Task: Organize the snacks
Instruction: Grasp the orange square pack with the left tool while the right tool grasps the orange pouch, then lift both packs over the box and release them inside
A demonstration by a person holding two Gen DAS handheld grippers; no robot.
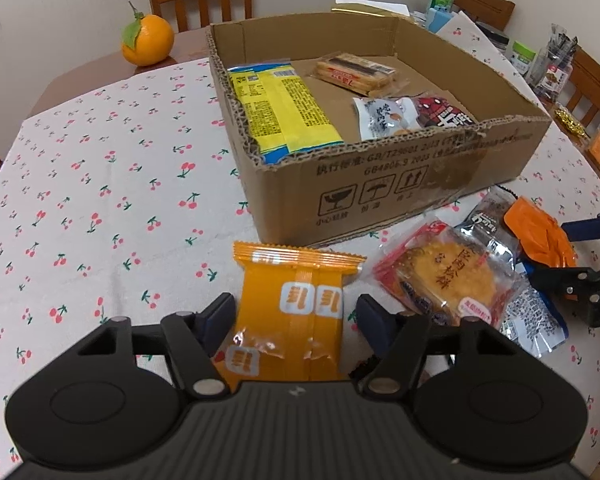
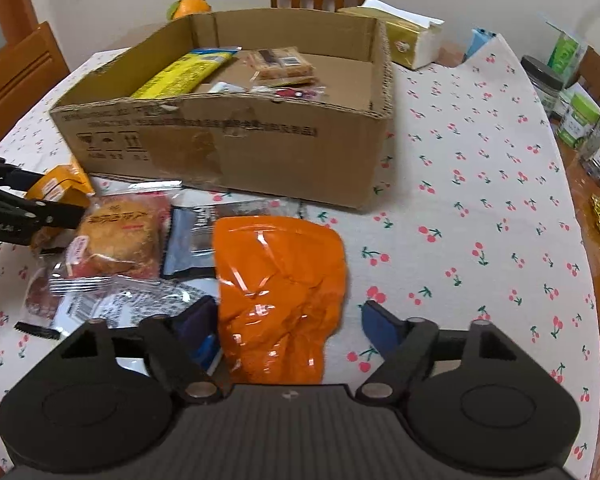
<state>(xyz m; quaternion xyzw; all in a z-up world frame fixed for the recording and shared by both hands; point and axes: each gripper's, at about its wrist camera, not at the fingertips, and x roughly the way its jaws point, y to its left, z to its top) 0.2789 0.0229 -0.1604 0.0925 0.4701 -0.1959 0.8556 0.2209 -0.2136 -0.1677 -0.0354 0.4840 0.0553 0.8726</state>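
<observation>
Left wrist view: the cardboard box (image 1: 380, 184) sits open-topped on the cherry-print tablecloth (image 1: 100, 184). Four packets lie inside: a long yellow packet (image 1: 284, 108) along the left wall, a clear-wrapped biscuit pack (image 1: 358, 73) toward the back, a white-and-clear pastry packet (image 1: 384, 117) and a dark red packet (image 1: 446, 114), both against the front wall. The right half of the box floor is bare cardboard.

Outside the box, in front of its near wall, four loose packets are counted: an orange-yellow cake packet (image 1: 296, 320), a red-edged pastry packet (image 1: 446, 276), a dark packet (image 1: 488, 220) partly buried, and a crinkled orange pouch (image 2: 280, 292).

The left gripper (image 1: 296, 312) has its jaws spread wide around the cake packet; whether the pads touch it cannot be told. The right gripper (image 2: 288, 320) is likewise spread wide around the orange pouch, the right pad standing clear of it.

Open cloth lies left of the box and right of the pouch. One orange fruit (image 1: 148, 40) stands at the far table edge.
</observation>
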